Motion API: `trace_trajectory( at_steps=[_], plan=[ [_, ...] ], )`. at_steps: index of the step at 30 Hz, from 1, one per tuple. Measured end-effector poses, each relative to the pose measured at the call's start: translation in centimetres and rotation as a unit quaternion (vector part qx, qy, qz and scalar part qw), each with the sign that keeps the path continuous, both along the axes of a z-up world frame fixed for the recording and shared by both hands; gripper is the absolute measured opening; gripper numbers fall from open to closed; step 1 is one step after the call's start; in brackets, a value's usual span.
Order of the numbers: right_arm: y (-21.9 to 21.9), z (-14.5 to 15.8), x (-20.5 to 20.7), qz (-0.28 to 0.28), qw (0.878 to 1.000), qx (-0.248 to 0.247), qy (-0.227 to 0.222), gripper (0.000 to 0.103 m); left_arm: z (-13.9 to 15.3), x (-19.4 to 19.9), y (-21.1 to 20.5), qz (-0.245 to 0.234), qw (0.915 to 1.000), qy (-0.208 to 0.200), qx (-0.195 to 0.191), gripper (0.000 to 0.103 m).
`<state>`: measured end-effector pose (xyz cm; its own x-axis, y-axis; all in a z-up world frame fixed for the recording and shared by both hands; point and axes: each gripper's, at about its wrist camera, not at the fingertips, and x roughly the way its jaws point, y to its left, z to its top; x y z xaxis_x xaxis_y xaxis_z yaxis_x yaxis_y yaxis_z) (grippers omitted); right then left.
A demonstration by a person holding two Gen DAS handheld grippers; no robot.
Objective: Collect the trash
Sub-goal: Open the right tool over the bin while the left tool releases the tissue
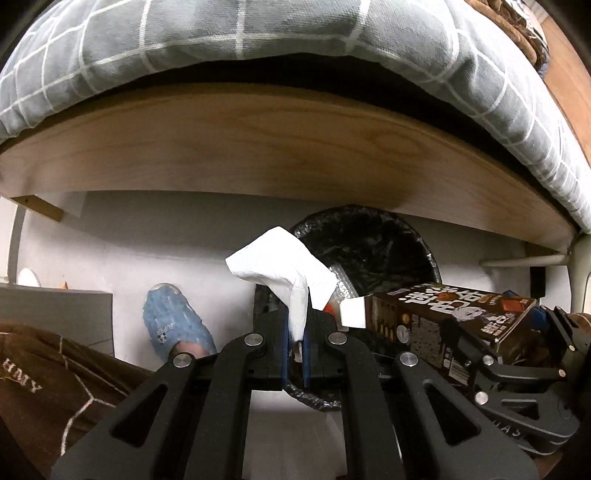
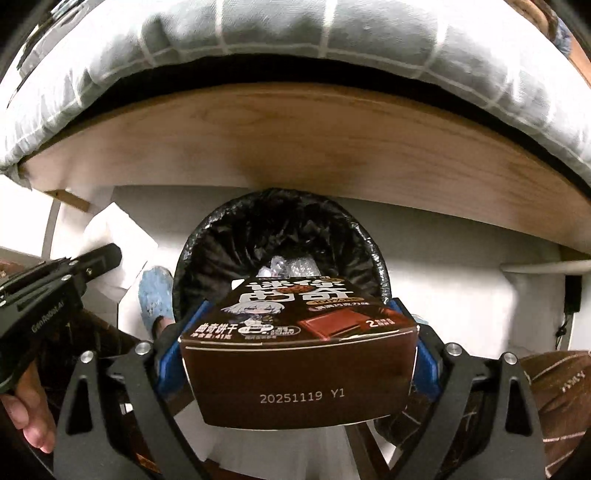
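My left gripper [image 1: 295, 332] is shut on a crumpled white tissue [image 1: 280, 269], held above the near rim of the black-lined trash bin [image 1: 373, 243]. My right gripper [image 2: 295, 332] is shut on a brown cookie box [image 2: 299, 354], held just in front of the same bin [image 2: 221, 240], whose mouth faces me. The box also shows in the left wrist view [image 1: 450, 317], to the right of the tissue. The tissue and the left gripper show at the left of the right wrist view [image 2: 110, 236]. Some crumpled clear plastic [image 2: 291, 264] lies inside the bin.
A wooden bed frame board [image 1: 280, 147] with a grey checked mattress [image 1: 258, 33] overhangs the bin. A blue slipper on a foot [image 1: 173, 321] stands left of the bin on the white floor. Brown trouser legs [image 1: 55, 376] are at both lower sides.
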<state>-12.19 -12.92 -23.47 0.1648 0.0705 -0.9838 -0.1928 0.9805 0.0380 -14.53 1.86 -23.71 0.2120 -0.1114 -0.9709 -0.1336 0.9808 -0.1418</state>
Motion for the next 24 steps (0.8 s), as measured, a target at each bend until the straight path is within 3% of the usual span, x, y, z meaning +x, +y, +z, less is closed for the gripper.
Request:
trace_trajectory(
  at_steps=[9,24],
  plan=[
    [-2.6,2.0,0.0,-0.007,0.999,-0.019,-0.044,0.095,0.5,0.7,-2.6,-0.028,0.9995,-0.007,-0.009,0.004],
    [-12.6,3.9,0.8,-0.097,0.993,-0.026,-0.065,0.095,-0.2,1.2,-9.8,-0.080,0.9967,-0.002,-0.013,0.004]
  ],
)
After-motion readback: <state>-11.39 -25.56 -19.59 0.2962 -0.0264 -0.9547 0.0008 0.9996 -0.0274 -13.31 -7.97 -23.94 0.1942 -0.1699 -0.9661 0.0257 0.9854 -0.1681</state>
